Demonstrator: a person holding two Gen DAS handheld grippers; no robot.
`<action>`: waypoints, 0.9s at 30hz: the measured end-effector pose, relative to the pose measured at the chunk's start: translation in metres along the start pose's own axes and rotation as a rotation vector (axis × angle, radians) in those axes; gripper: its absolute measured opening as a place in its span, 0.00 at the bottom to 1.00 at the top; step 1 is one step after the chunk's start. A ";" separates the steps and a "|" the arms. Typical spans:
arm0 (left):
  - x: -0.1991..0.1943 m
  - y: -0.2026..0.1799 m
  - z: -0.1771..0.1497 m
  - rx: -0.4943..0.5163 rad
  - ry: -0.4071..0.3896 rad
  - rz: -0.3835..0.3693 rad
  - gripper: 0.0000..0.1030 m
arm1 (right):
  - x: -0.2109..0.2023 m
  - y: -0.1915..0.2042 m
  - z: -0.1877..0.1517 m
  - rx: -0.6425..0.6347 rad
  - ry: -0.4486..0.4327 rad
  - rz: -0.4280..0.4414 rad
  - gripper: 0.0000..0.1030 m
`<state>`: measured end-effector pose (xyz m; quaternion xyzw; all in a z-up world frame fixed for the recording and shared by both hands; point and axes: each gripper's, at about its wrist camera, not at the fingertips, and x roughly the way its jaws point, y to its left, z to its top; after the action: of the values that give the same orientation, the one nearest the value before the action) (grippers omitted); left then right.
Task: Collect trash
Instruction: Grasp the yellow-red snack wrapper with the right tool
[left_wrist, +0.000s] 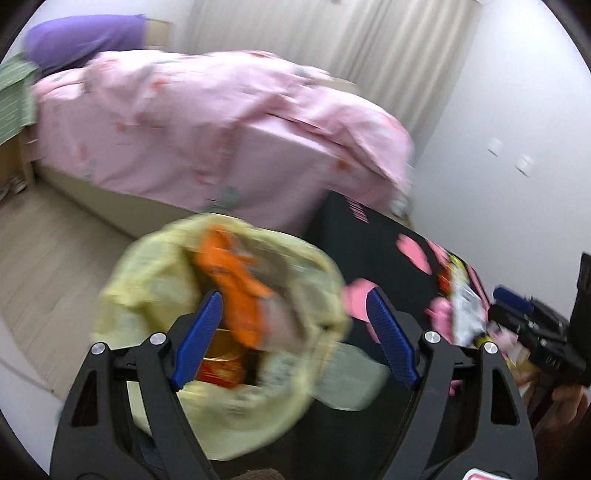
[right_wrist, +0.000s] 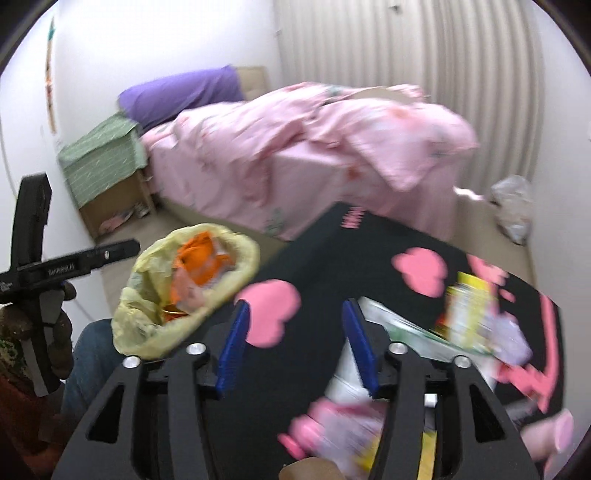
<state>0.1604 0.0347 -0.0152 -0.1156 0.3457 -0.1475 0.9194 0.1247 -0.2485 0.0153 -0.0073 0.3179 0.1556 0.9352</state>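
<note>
A yellow trash bag (left_wrist: 229, 332) stands open on the floor beside a black cloth with pink hearts (left_wrist: 369, 240). Orange and red wrappers (left_wrist: 236, 284) lie inside the bag. My left gripper (left_wrist: 293, 295) hangs open just above the bag's mouth, with nothing between its blue pads. My right gripper (right_wrist: 295, 304) is open and empty over the black cloth (right_wrist: 332, 251), to the right of the bag (right_wrist: 147, 325). Loose trash lies on the cloth near it: a yellow-green wrapper (right_wrist: 465, 314), a white packet (right_wrist: 347, 384) and pink packaging (right_wrist: 332, 424). Both views are blurred.
A bed with a pink duvet (right_wrist: 314, 147) and a purple pillow (right_wrist: 177, 92) fills the back. A green-covered nightstand (right_wrist: 99, 162) stands left of it. A clear plastic bag (right_wrist: 513, 206) lies on the floor by the curtain. A person's jeans-clad leg (right_wrist: 92, 354) is beside the trash bag.
</note>
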 end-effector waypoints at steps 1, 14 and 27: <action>0.004 -0.012 -0.002 0.025 0.011 -0.025 0.74 | -0.011 -0.009 -0.006 0.007 -0.010 -0.015 0.53; 0.044 -0.139 -0.045 0.285 0.143 -0.222 0.74 | -0.114 -0.122 -0.112 0.098 0.063 -0.332 0.53; 0.053 -0.204 -0.058 0.429 0.143 -0.285 0.74 | -0.117 -0.165 -0.176 0.232 0.086 -0.317 0.53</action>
<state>0.1208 -0.1803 -0.0253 0.0450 0.3508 -0.3533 0.8661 -0.0183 -0.4589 -0.0695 0.0440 0.3684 -0.0317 0.9281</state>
